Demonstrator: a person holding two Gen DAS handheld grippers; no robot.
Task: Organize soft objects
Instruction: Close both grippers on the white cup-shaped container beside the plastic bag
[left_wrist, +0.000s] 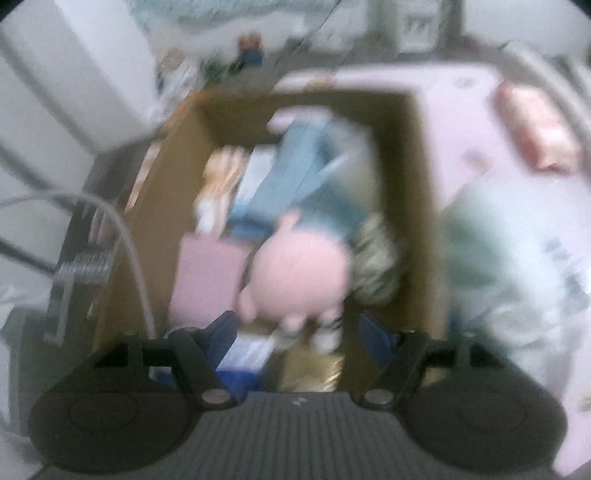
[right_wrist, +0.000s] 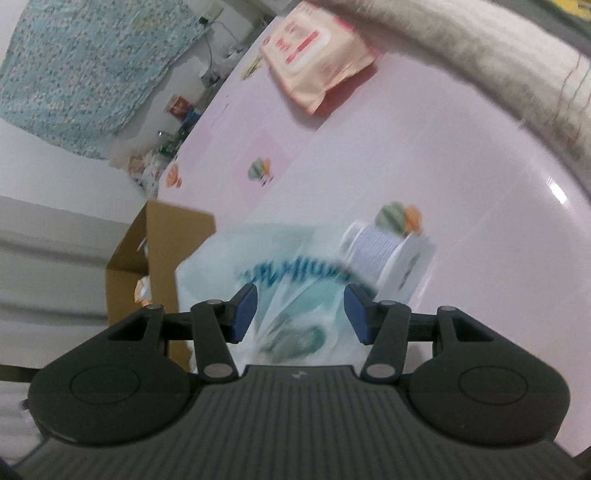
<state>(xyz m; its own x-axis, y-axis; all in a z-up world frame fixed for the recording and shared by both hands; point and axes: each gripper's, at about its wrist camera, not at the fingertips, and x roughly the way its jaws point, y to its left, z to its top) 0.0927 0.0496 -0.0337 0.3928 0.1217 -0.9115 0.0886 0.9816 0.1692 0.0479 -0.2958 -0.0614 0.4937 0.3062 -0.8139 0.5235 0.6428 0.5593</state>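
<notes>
- Left claw (left_wrist: 295, 328) hangs wide and empty above the cardboard box (left_wrist: 421, 206), which sits against the pink desk's (left_wrist: 461, 122) edge to catch soft things.
- Right claw (right_wrist: 300, 314), jaws part open, straddles a plastic bag (right_wrist: 295, 295) near that edge; actual grip unclear.
- Pink plush pig (left_wrist: 299, 273) lies inside the box, likely sorted.

- Left wrist view looks steeply down, close, into the cardboard box (left_wrist: 413, 192); blurred.
- Right wrist view slants down across the pink table (right_wrist: 424, 155), box at 9 o'clock.
- Both probably share box and table.
</notes>
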